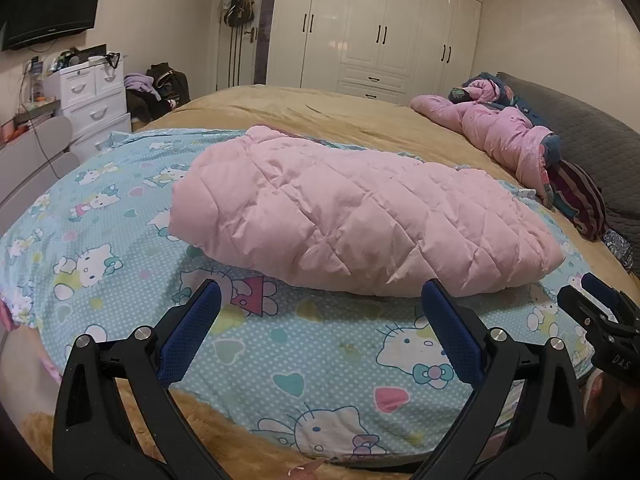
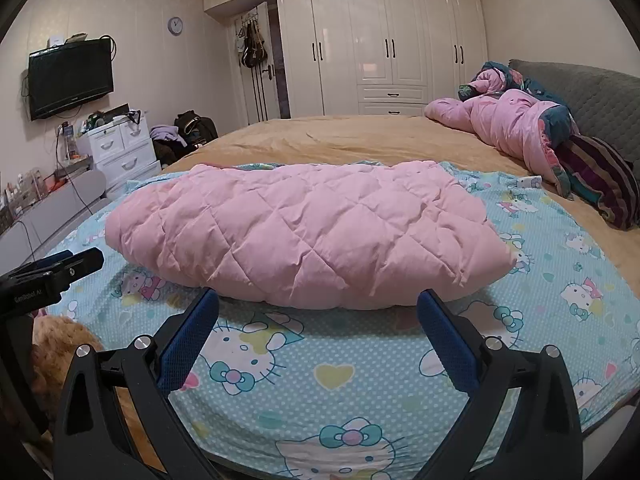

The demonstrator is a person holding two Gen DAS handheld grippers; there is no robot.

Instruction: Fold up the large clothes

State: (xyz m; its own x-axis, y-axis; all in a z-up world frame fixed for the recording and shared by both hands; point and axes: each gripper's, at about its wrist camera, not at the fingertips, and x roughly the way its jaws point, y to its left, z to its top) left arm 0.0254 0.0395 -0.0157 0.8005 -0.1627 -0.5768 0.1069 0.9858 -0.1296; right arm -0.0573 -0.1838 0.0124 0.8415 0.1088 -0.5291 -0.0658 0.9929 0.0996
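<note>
While a tan bed fills the room from six to twelve o'clock, a cartoon-print blue sheet is spread over its near end, and a pink quilted coat is laid across the sheet at centre, already gathered into a long, puffy bundle. A second pink garment is heaped at two o'clock by the grey headboard. Both tools are held back from the coat, touching nothing: the left gripper at six o'clock in its own view, the right gripper likewise, each with jaws spread wide and empty. Risk is judged to lie in the padding: a shallow pinch on the slick, springy shell could be lost mid-fold, the loose sheet beneath could be caught along with the hem, and the bundle could be sprung open again if it is not pressed flat.
</note>
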